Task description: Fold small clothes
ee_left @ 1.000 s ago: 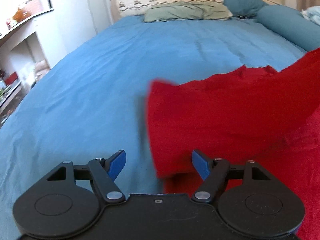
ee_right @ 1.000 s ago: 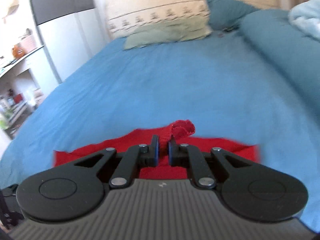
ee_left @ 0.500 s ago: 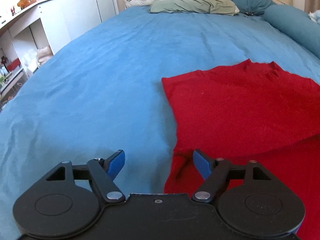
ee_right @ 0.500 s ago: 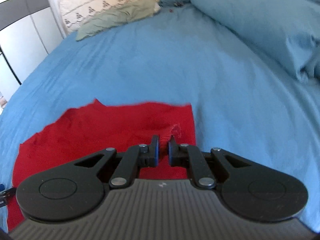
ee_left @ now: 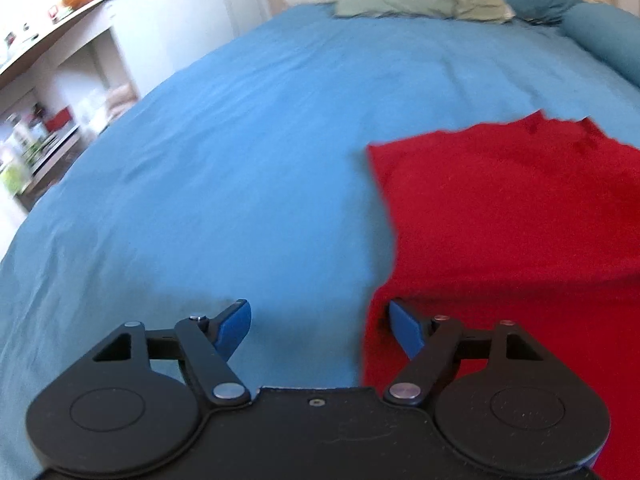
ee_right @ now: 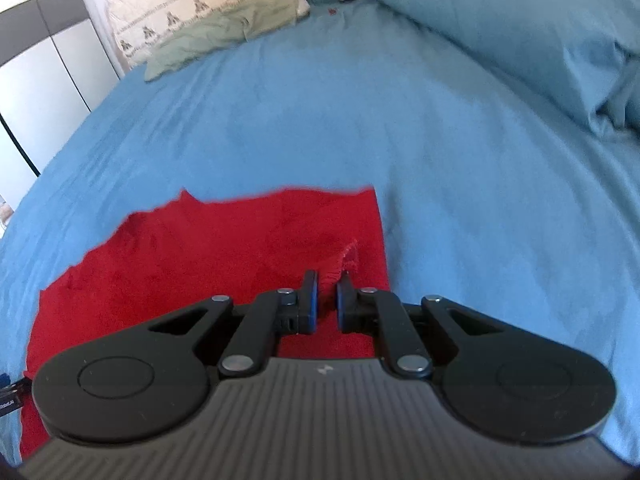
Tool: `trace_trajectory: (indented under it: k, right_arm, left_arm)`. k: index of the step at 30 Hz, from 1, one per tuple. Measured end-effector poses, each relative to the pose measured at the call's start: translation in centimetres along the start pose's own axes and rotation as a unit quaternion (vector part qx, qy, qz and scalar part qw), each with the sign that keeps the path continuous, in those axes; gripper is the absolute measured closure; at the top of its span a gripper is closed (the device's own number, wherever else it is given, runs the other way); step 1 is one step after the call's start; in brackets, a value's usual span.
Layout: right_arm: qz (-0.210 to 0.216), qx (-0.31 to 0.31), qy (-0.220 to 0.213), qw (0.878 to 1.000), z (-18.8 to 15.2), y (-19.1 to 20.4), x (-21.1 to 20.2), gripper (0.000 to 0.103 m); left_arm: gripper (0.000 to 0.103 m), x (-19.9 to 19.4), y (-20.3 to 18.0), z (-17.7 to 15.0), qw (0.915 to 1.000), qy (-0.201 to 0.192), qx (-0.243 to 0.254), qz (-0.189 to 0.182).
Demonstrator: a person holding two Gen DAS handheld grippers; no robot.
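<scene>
Right tongs (ee_right: 326, 280) pinched on red garment (ee_right: 224, 248); left tongs (ee_left: 320, 322) wide, empty

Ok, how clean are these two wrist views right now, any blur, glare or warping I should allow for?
Left wrist view: the shelves at far left are smeared and washed out by bright light, and the red garment has soft edges. Right wrist view: sharper near the right gripper, slight blur along the garment's far edge. Both bow the blue bedsheet with fisheye curvature.
</scene>
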State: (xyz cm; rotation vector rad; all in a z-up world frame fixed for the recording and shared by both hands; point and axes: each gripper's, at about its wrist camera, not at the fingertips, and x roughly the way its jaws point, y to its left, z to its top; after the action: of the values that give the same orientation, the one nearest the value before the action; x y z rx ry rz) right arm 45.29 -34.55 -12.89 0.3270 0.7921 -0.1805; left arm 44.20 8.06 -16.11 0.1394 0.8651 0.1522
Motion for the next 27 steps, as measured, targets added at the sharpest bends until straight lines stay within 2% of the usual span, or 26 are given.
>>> trace_trajectory:
  k: [4,6,7,8,10,11,12,14,17,19,21,24,27]
  right_arm:
    - [-0.013,-0.001,0.030,0.999,-1.9,-0.7,1.6,0.077]
    - [-0.011,-0.001,0.031,0.999,-2.5,-0.9,1.5,0.073]
    - [-0.012,-0.001,0.028,1.000,-2.6,-1.0,1.1,0.059]
    - [-0.013,-0.005,0.027,1.000,-2.7,-0.9,0.5,0.032]
    - [-0.020,-0.023,0.013,0.999,-2.9,-0.1,-0.6,0.000]
    - [-0.019,-0.046,-0.010,0.999,-3.2,0.6,-1.6,0.000]
    - [-0.003,-0.076,-0.029,0.997,-3.4,1.4,-2.2,0.000]
    - [0.018,-0.111,-0.029,0.993,-3.7,2.7,-2.0,0.000]
    - [0.031,-0.117,-0.009,0.993,-4.5,3.8,0.0,0.000]
    - [0.019,-0.097,0.012,0.995,-5.1,3.3,1.6,0.000]
    - [0.024,-0.087,0.001,0.996,-5.7,2.4,2.1,0.000]
    - [0.028,-0.087,-0.003,0.996,-4.7,2.6,1.2,0.000]
    - [0.055,-0.087,-0.046,0.994,-3.1,2.9,0.7,0.000]
  left_arm:
    - [0.020,-0.6,1.3,-1.0,0.9995,0.008,-0.031,-0.004]
    - [0.023,-1.2,1.1,-0.7,0.9994,0.008,-0.034,-0.009]
    - [0.023,-1.8,0.7,-0.4,0.9995,0.000,-0.028,-0.014]
    - [0.022,-2.5,0.3,-0.1,0.9996,-0.012,-0.017,-0.022]
    - [0.015,-4.2,-1.1,0.8,0.9976,-0.049,0.017,-0.046]
    - [0.008,-4.7,-1.8,1.2,0.9959,-0.063,0.031,-0.058]
    - [0.006,-5.0,-2.8,1.7,0.9930,-0.076,0.047,-0.077]
    - [0.005,-4.8,-4.7,2.6,0.9879,-0.082,0.067,-0.114]
    - [0.005,-3.0,-7.0,3.1,0.9838,-0.066,0.080,-0.146]
    - [0.005,-1.2,-8.1,2.8,0.9848,-0.039,0.081,-0.149]
    - [0.005,0.3,-8.2,2.4,0.9860,-0.012,0.070,-0.151]
    - [0.005,0.4,-7.9,2.3,0.9858,-0.015,0.055,-0.158]
    - [0.005,0.4,-7.9,2.1,0.9858,-0.020,0.056,-0.157]
